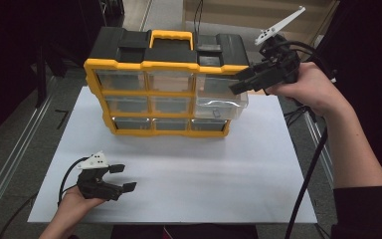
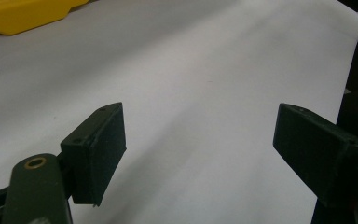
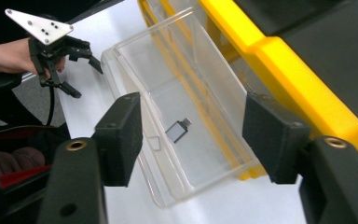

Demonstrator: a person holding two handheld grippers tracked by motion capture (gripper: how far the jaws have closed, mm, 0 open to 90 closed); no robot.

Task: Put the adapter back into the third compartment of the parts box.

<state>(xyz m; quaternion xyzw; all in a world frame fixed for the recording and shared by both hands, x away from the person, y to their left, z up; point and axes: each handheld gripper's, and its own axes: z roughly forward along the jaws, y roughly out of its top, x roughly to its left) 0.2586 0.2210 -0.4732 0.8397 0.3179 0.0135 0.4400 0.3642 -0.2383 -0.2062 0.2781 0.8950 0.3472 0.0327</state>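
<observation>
We hold the right gripper [image 3: 193,140] above the pulled-out clear drawer [image 3: 186,116] of the yellow-and-black organizer [image 1: 164,64]. Its jaws stand wide apart and hold nothing. Directly ahead of it and below, between the two jaws as seen in the right gripper view, a small grey adapter [image 3: 178,129] lies flat on the drawer floor, apart from the drawer walls.

We judge the step in hand to be picking the adapter out of the drawer. To do this well:

1. We keep the jaws apart until both pads [image 3: 121,140] have passed below the drawer rim.
2. We centre the adapter between the pads and line them up with its long sides, so it does not twist on closing.
3. We descend straight down, clear of the yellow frame on the far side of the gripper, since the drawer is light and may shift or tip if nudged.
4. We close gently; the adapter is small and could skid on the smooth plastic.

The left gripper [image 1: 117,178] rests over the white bench [image 1: 204,169], well away from the organizer, jaws apart and empty.

We can read no brand, label or writing on any part.
</observation>
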